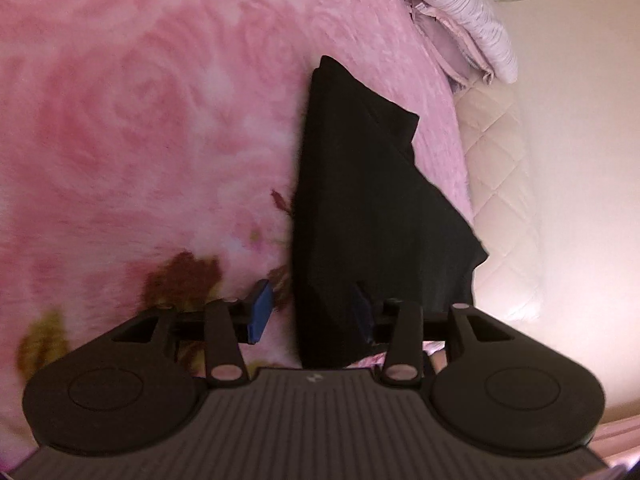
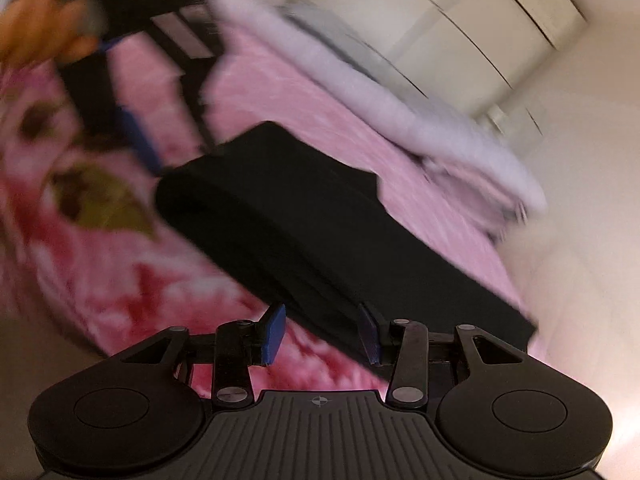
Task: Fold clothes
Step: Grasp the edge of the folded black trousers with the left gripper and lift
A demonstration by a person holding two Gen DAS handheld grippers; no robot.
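Observation:
A black folded garment (image 1: pixel 360 184) lies on the pink flowered blanket (image 1: pixel 140 120), close to the bed's right edge. My left gripper (image 1: pixel 312 314) hangs over the garment's near left corner with its jaws apart. The right blue pad (image 1: pixel 363 312) shows against the black cloth and the left pad (image 1: pixel 262 312) is over the blanket. In the blurred right wrist view the same garment (image 2: pixel 320 216) runs slantwise. My right gripper (image 2: pixel 320 332) stands open over the garment's near edge, with neither pad pressing on it. A hand (image 2: pixel 36 20) holding the left gripper, with a blue finger (image 2: pixel 138 140), shows at the upper left.
Pale lilac bedding and pillows (image 1: pixel 460 12) are heaped at the head of the bed. The quilted mattress side (image 1: pixel 500 184) drops off right of the garment. A white wardrobe (image 2: pixel 460 20) stands behind. The blanket stretches wide to the left.

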